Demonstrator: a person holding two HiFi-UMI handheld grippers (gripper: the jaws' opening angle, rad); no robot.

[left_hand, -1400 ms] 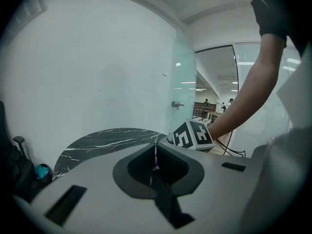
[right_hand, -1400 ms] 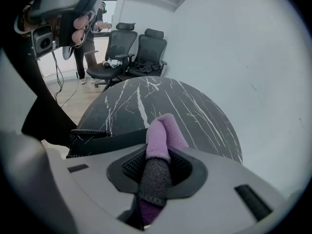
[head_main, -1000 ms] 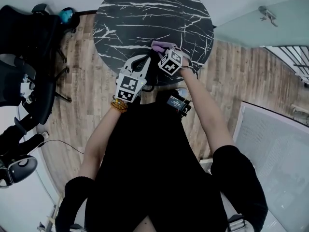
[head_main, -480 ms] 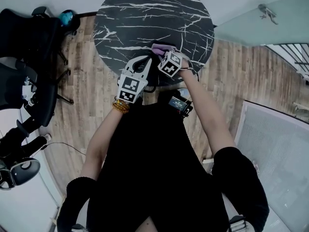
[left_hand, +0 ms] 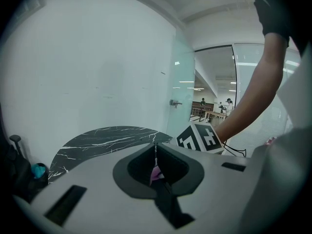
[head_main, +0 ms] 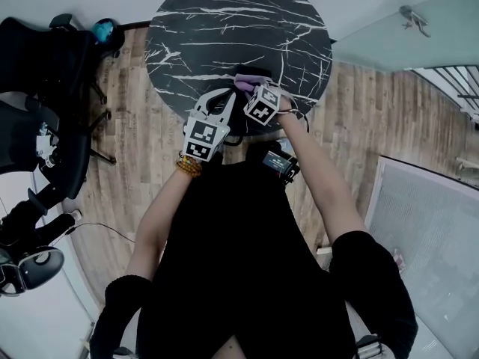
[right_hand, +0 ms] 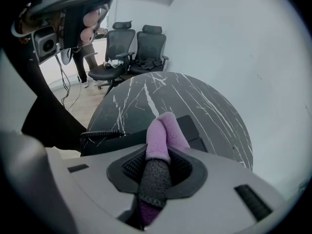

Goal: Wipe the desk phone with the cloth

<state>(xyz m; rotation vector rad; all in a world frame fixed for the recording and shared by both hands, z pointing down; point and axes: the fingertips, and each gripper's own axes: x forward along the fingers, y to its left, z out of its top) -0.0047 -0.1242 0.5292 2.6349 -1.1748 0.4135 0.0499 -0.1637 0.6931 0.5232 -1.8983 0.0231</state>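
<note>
The black desk phone (right_hand: pixel 197 131) lies at the near edge of the round black marble table (right_hand: pixel 161 94); its coiled cord (right_hand: pixel 100 134) runs off to the left. My right gripper (right_hand: pixel 157 154) is shut on a folded purple cloth (right_hand: pixel 163 128), which sticks out over the phone's top. In the head view the cloth (head_main: pixel 245 85) sits on the phone (head_main: pixel 258 72) just ahead of the right gripper (head_main: pixel 251 90). My left gripper (head_main: pixel 226 96) hovers close beside it on the left, jaws together. In its own view the left gripper (left_hand: pixel 155 149) is shut, with a pink sliver showing behind the tips.
Black office chairs (head_main: pixel 41 58) stand on the wooden floor left of the table, also seen as chairs (right_hand: pixel 127 45) in the right gripper view. A glass wall (head_main: pixel 404 36) runs along the right. The table's far half (head_main: pixel 239 13) is bare marble.
The right gripper and the cloth have shifted slightly back toward the person over the phone. The left gripper has hardly moved.
</note>
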